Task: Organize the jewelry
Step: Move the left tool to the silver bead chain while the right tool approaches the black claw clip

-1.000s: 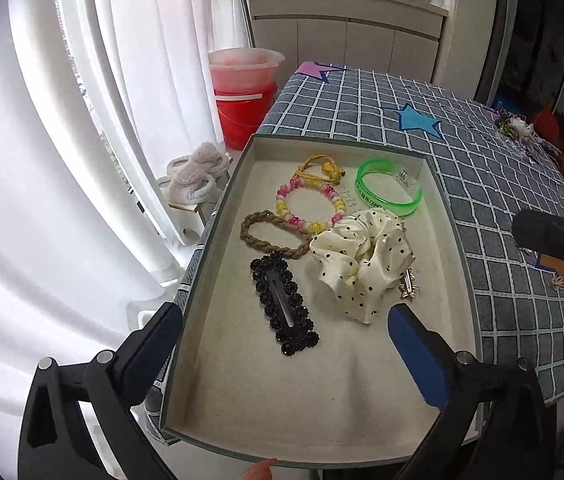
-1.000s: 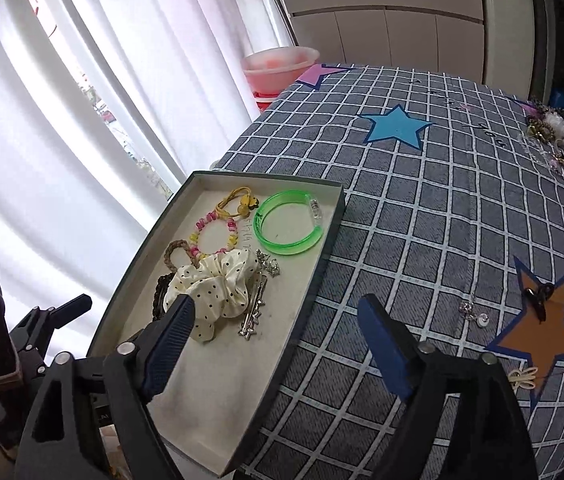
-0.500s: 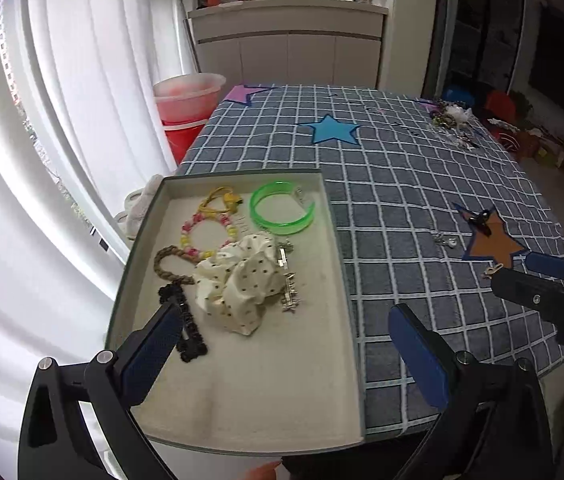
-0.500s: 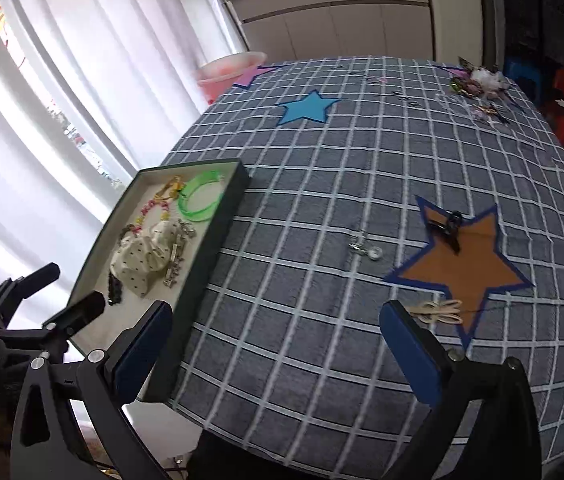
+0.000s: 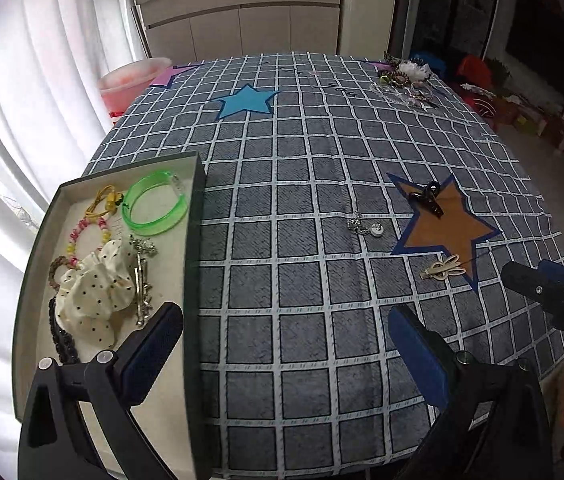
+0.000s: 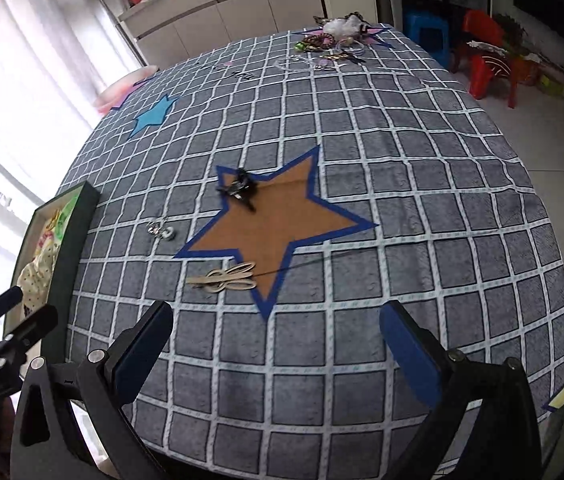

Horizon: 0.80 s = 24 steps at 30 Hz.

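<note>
A dark tray (image 5: 196,240) at the table's left edge holds a green bangle (image 5: 154,204), a bead bracelet, a polka-dot scrunchie (image 5: 94,292), a silver clip and a black clip. On the checked cloth lie a black claw clip (image 6: 240,190) on the orange star, a cream bow clip (image 6: 224,278) and a small silver piece (image 6: 162,230). My left gripper (image 5: 282,344) is open over the tray's right wall, nothing between its fingers. My right gripper (image 6: 276,340) is open and empty, just short of the bow clip. The tray (image 6: 70,240) shows at the right wrist view's left.
A heap of other jewelry (image 6: 334,38) lies at the table's far end. A blue star patch (image 5: 246,100) marks the cloth near the far left. Red and blue plastic stools (image 6: 482,60) stand on the floor to the right. White curtains hang left.
Both grippers have swung right, away from the tray and over the cloth. The orange star with its clips now lies ahead of the right gripper, whose jaws stand a little wider.
</note>
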Each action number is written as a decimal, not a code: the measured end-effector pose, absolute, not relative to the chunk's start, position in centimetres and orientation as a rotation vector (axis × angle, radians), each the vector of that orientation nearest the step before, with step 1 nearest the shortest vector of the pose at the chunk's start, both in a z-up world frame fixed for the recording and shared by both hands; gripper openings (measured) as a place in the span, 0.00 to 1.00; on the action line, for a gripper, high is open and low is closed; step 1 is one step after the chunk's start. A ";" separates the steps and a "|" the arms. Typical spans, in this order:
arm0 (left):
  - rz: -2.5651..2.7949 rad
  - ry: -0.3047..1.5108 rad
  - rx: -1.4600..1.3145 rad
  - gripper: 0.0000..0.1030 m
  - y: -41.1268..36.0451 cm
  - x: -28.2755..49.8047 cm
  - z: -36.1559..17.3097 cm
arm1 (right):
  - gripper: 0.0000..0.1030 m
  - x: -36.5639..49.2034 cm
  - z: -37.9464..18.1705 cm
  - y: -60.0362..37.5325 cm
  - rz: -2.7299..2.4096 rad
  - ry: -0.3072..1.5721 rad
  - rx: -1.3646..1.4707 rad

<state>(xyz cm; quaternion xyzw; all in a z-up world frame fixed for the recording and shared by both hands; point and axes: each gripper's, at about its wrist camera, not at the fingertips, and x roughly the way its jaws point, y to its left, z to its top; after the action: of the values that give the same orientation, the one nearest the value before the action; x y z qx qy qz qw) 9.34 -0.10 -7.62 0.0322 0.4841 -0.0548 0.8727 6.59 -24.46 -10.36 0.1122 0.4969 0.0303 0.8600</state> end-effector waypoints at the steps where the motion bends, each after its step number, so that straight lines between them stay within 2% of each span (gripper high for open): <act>1: -0.112 1.021 0.069 1.00 -0.4 9.8 -8.0 | 1.00 7.0 -10.5 -24.5 0.063 1.043 0.235; 11: -0.115 1.039 0.091 1.00 -3.2 13.0 -10.4 | 0.99 11.3 -11.3 -24.1 0.122 1.037 0.190; 22: -0.144 1.032 0.108 1.00 -4.9 15.8 -11.6 | 0.79 15.5 -12.0 -22.1 0.199 1.037 0.116; 24: -0.149 1.036 0.114 0.94 -5.2 16.3 -11.9 | 0.75 16.3 -12.3 -22.0 0.206 1.045 0.105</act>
<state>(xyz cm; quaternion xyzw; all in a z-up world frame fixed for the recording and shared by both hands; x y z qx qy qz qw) 16.25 -5.16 -11.85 0.0545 0.4945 -0.0710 0.8646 16.31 -21.97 -12.32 0.0499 0.4980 0.0983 0.8601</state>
